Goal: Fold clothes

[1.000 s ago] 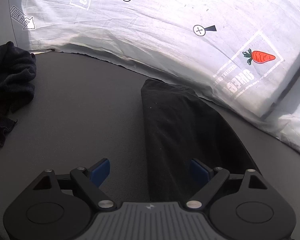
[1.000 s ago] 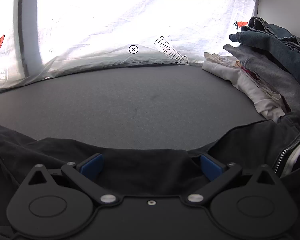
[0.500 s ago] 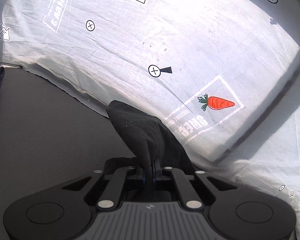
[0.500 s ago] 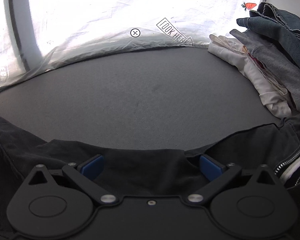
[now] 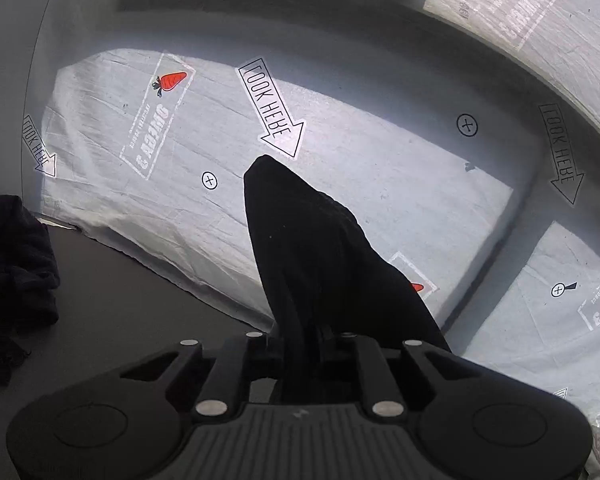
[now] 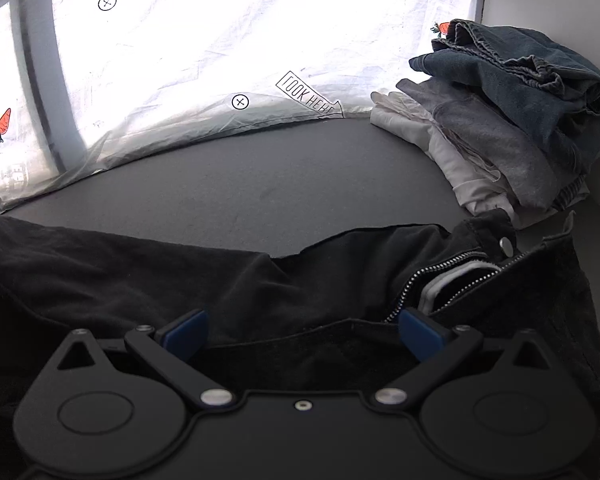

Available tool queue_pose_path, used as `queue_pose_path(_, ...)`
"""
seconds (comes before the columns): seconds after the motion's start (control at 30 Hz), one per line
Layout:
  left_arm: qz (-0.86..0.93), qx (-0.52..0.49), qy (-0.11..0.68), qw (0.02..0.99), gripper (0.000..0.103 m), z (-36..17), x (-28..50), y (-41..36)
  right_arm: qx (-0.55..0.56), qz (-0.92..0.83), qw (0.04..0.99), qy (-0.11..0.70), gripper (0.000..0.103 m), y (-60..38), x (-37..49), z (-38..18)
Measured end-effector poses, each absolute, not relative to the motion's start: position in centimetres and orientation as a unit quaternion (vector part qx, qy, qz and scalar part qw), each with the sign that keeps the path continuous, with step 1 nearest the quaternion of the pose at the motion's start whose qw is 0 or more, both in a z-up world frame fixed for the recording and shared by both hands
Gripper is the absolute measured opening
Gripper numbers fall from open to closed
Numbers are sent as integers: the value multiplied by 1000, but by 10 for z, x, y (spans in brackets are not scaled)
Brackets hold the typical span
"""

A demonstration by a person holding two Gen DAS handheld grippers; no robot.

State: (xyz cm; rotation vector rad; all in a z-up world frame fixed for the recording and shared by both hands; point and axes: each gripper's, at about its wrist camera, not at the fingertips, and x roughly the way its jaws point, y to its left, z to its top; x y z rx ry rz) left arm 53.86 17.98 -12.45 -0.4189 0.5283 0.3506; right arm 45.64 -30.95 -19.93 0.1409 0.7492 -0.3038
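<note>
Black trousers (image 6: 140, 280) lie across the grey table (image 6: 240, 184), their open zip (image 6: 440, 268) and waist button (image 6: 507, 245) at the right. My right gripper (image 6: 302, 330) hovers open over the waist, with cloth under its blue pads (image 6: 186, 330) but nothing pinched. In the left wrist view my left gripper (image 5: 302, 336) pinches the end of a trouser leg (image 5: 312, 248), held up off the table and standing up in front of the camera. Its jaws are opening slightly, with the cloth still between them.
A stack of folded clothes (image 6: 520, 128), denim over grey and white, sits at the right by the wall. A crumpled dark garment (image 5: 12, 280) lies at the left table edge. A white printed sheet (image 5: 380, 184) hangs behind the table.
My left gripper closed on the trouser leg and raised it off the table, tilting upward. My right gripper drew back and up a little, so the zip now shows.
</note>
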Motion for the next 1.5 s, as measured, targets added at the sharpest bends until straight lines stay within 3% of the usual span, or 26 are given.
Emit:
queue_pose_path(0.13, 258, -229, 344, 873, 20, -178, 492, 213, 90, -148, 910, 376, 103, -315, 450, -202)
queue_pose_path(0.3, 264, -253, 339, 867, 20, -173, 462, 219, 105, -161, 911, 366, 103, -330, 446, -194)
queue_pose_path(0.5, 211, -266, 341, 877, 38, -162, 484, 198, 121, -194, 918, 324, 103, -370, 463, -166)
queue_pose_path(0.53, 207, -261, 340, 880, 50, -161, 491, 191, 116, -200, 920, 317, 103, -377, 468, -162)
queue_pose_path(0.6, 199, -250, 337, 886, 63, -157, 504, 178, 102, -219, 918, 315, 103, -393, 479, -157)
queue_pose_path(0.77, 203, -225, 323, 896, 64, -145, 523, 157, 138, -250, 889, 359, 101, -444, 513, -166)
queue_pose_path(0.93, 227, -204, 285, 909, 66, -122, 523, 143, 295, -244, 838, 389, 87, -486, 521, -198)
queue_pose_path(1.0, 220, -189, 282, 914, 68, -115, 526, 138, 339, -254, 818, 390, 64, -494, 516, -213)
queue_pose_path(1.07, 200, -194, 292, 915, 70, -112, 532, 135, 340, -252, 815, 395, 55, -494, 513, -220)
queue_pose_path(1.17, 176, -254, 323, 894, 70, -127, 538, 131, 330, -237, 819, 406, 55, -491, 511, -223)
queue_pose_path(1.23, 163, -282, 349, 879, 70, -142, 543, 121, 321, -221, 821, 417, 60, -491, 515, -222)
queue_pose_path(1.4, 111, -320, 414, 845, 74, -182, 571, 96, 359, -195, 808, 425, 88, -500, 527, -222)
queue_pose_path(1.5, 121, -314, 445, 830, 79, -199, 589, 86, 336, -193, 807, 445, 87, -497, 537, -220)
